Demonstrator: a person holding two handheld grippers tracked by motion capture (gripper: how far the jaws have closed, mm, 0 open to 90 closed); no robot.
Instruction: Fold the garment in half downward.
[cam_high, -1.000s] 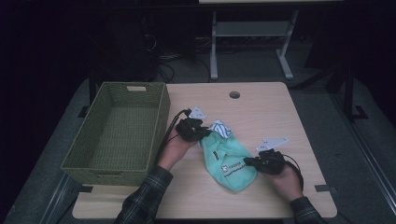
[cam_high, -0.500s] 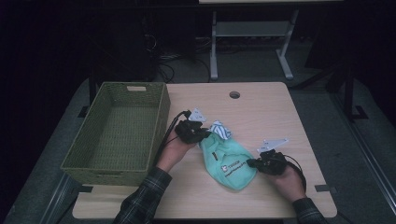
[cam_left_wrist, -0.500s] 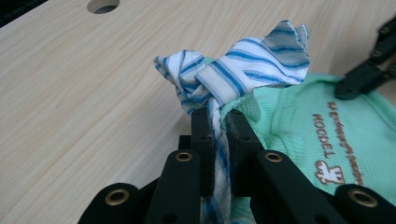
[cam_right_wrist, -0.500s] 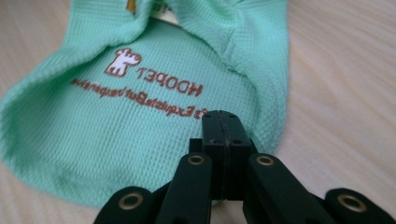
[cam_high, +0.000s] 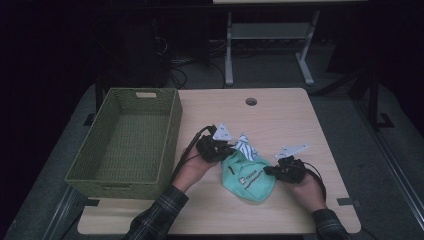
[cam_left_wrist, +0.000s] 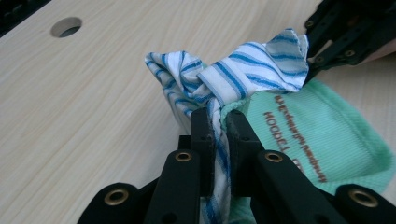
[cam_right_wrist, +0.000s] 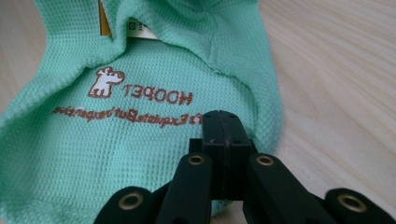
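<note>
Left claw shifted slightly right, clenched on striped cloth; right claw pinching green garment; basket unfilled.

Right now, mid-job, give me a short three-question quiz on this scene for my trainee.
1. True or false: the left gripper has its jaws closed on the striped cloth.
2. Which thing does the right gripper pinch?
A. the wicker basket
B. the green garment
C. the table
3. Fill in: in the high view the wicker basket stands to the ____ of both hands.

Key:
1. True; the white and blue fabric runs between the pads.
2. B; the jaws are shut on its edge, just below the brown printed lettering.
3. left.
</note>
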